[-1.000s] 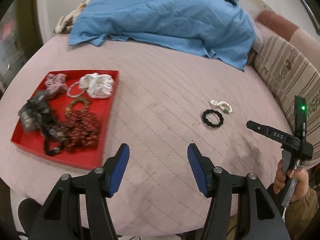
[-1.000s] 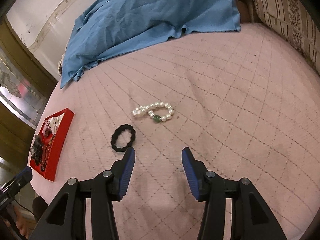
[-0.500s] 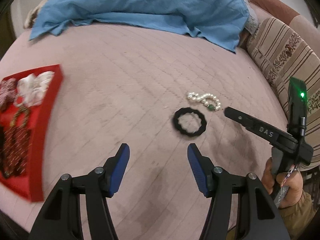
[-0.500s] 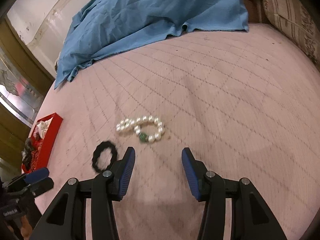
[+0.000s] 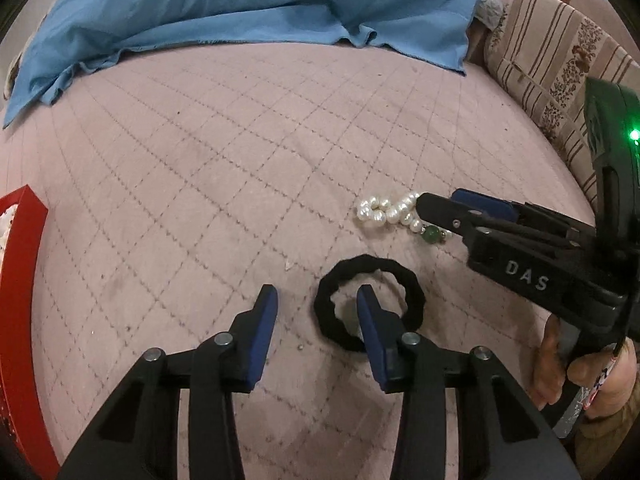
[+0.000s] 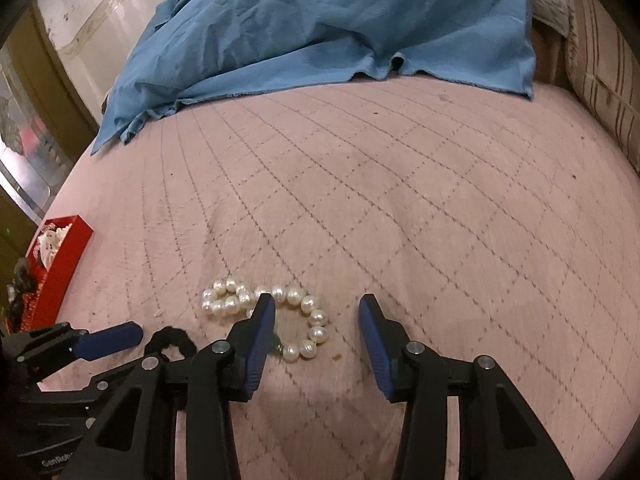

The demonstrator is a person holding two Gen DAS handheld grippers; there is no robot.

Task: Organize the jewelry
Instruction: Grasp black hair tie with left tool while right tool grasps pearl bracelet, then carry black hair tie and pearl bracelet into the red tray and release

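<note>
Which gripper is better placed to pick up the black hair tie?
Left. The left gripper is open with one finger already inside the black hair tie; the right gripper hangs over the pearl bracelet instead.

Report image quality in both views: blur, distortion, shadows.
Left wrist view: sharp, strong fisheye curvature, dark corners; the black hair tie is crisp. Right wrist view: same bowing, the pearl bracelet slightly soft, a broad shadow on the quilt under the gripper.

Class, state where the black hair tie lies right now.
In the left wrist view, the black hair tie lies on the pink quilted cover, just below the pearl bracelet, with one left hand-held gripper finger over its ring.
</note>
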